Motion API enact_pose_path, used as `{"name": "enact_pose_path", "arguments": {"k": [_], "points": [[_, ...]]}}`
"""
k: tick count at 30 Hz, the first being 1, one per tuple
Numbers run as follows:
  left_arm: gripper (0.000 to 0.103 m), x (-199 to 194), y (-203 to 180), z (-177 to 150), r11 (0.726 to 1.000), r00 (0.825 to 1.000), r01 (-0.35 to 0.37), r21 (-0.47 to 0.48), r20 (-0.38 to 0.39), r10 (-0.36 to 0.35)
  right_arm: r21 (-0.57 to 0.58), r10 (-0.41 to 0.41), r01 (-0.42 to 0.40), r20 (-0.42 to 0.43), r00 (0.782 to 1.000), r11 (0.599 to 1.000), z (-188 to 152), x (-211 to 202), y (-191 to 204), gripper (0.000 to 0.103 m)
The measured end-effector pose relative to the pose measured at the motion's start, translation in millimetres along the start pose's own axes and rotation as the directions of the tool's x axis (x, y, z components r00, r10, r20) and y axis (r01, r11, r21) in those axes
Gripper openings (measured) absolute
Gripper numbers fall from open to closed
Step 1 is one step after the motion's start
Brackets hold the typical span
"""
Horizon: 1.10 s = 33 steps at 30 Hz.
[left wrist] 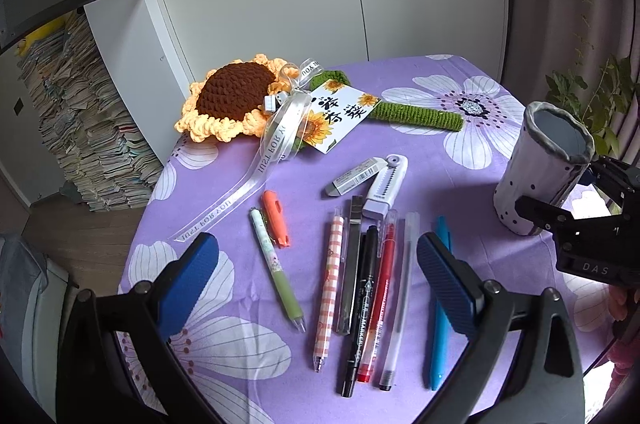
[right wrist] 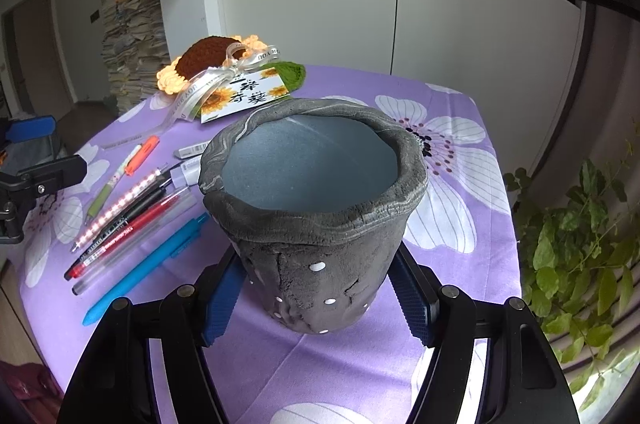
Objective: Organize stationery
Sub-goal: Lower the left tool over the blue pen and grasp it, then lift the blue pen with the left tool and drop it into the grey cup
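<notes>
Right gripper [right wrist: 316, 298] clamps the tilted pen pot [right wrist: 316, 224], left gripper [left wrist: 318, 264] gapes empty above the pens [left wrist: 360, 288]; a loosened squeeze could topple the pot.

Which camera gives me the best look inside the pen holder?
The right wrist view. It looks down into the pen holder, which fills the frame and looks empty, with the right gripper closed on its sides. The left wrist view shows it small at the right edge.
</notes>
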<state>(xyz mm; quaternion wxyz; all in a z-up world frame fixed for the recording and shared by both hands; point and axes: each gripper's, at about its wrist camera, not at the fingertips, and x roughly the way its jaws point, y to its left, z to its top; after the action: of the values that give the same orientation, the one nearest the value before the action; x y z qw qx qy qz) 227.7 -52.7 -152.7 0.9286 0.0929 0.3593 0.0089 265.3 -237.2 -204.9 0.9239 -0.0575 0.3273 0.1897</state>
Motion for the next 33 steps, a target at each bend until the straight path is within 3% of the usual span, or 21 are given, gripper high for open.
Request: {"name": "enact_pose_path", "arguments": {"k": [5, 6, 8, 9, 10, 14, 18, 21, 22, 25, 33], "points": [[0.097, 4, -21, -1, 0.995, 0.995, 0.098, 0.011, -0.02, -0.098, 0.008, 0.005, -0.005, -0.001, 1.0, 1.0, 0, 0, -2, 0.071], [0.093, 5, -28, -1, 0.995, 0.995, 0.099, 0.03, -0.02, -0.098, 0.006, 0.001, -0.001, 0.0, 1.0, 1.0, -1, 0, -1, 0.071], [0.071, 8, -42, -1, 0.993, 0.995, 0.097, 0.069, -0.032, -0.095, -0.002, -0.008, 0.008, 0.002, 1.0, 1.0, -1, -1, 1, 0.071], [0.055, 12, -47, 0, 0.99, 0.992, 0.119, 0.079, -0.054, -0.115, -0.006, -0.012, 0.012, 0.003, 1.0, 1.0, -1, -1, 1, 0.071], [0.049, 16, -51, 0, 0.985, 0.986, 0.152, 0.078, -0.081, -0.145, -0.009, -0.015, 0.015, 0.005, 1.0, 1.0, -1, -1, 2, 0.071], [0.049, 32, -61, -1, 0.97, 0.962, 0.239, 0.051, -0.144, -0.23, -0.001, -0.009, 0.009, 0.002, 1.0, 1.0, -1, -1, 0, 0.071], [0.048, 40, -67, 0, 0.964, 0.954, 0.262, 0.05, -0.166, -0.251, 0.017, -0.003, 0.003, 0.001, 1.0, 1.0, -1, -1, -3, 0.071], [0.022, 48, -72, 1, 0.95, 0.936, 0.307, 0.054, -0.195, -0.292, 0.02, -0.002, 0.002, 0.001, 1.0, 1.0, -1, 0, -3, 0.071], [0.019, 50, -73, 1, 0.945, 0.929, 0.322, 0.051, -0.209, -0.305, 0.02, -0.002, 0.002, 0.001, 1.0, 1.0, -1, 0, -3, 0.071], [0.019, 56, -76, 1, 0.952, 0.936, 0.299, 0.059, -0.213, -0.281, 0.021, -0.001, 0.001, 0.001, 1.0, 1.0, -1, 0, -3, 0.071], [0.02, 68, -75, 1, 0.958, 0.934, 0.283, 0.053, -0.244, -0.262, 0.036, 0.008, -0.008, 0.002, 1.0, 0.999, -1, -1, -5, 0.071]]}}
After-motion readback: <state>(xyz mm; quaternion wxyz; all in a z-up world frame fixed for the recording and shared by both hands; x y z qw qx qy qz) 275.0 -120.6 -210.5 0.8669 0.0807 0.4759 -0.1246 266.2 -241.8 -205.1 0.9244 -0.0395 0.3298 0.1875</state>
